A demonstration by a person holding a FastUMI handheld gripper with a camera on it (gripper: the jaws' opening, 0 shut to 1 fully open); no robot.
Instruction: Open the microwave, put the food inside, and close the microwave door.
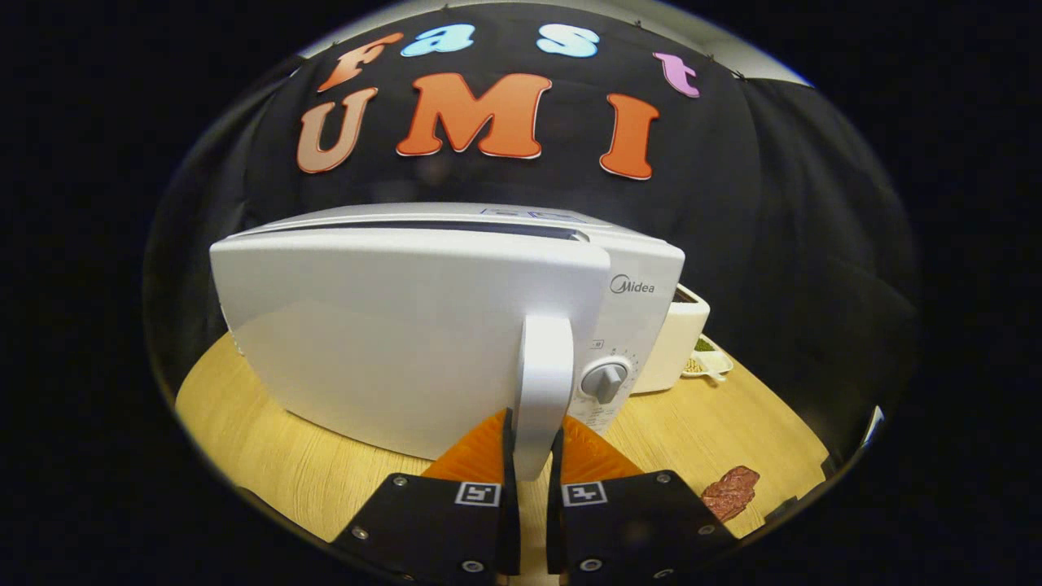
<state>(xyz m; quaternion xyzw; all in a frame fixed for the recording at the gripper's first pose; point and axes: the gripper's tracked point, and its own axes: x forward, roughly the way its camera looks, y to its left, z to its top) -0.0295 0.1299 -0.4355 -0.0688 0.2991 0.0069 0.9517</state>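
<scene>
The white microwave (456,325) stands on the wooden worktop (269,456), its door (391,342) swung slightly ajar. The claw (533,456) is closed on the door's vertical handle (544,382), a finger pressing each side. A brownish piece of food (730,491) (meat, apparently) lies right of the claw; a cream container (680,342) stands beyond the microwave.

You see a light wooden table (269,456). A white microwave (423,342) sits on it. Just to the right of the microwave, a cream box (676,342) stands on the table too. A small white dish (710,358) with bits of food lies beside that box. 1 dark red piece of meat (730,492) lies flat on the wood, nearer to you.
</scene>
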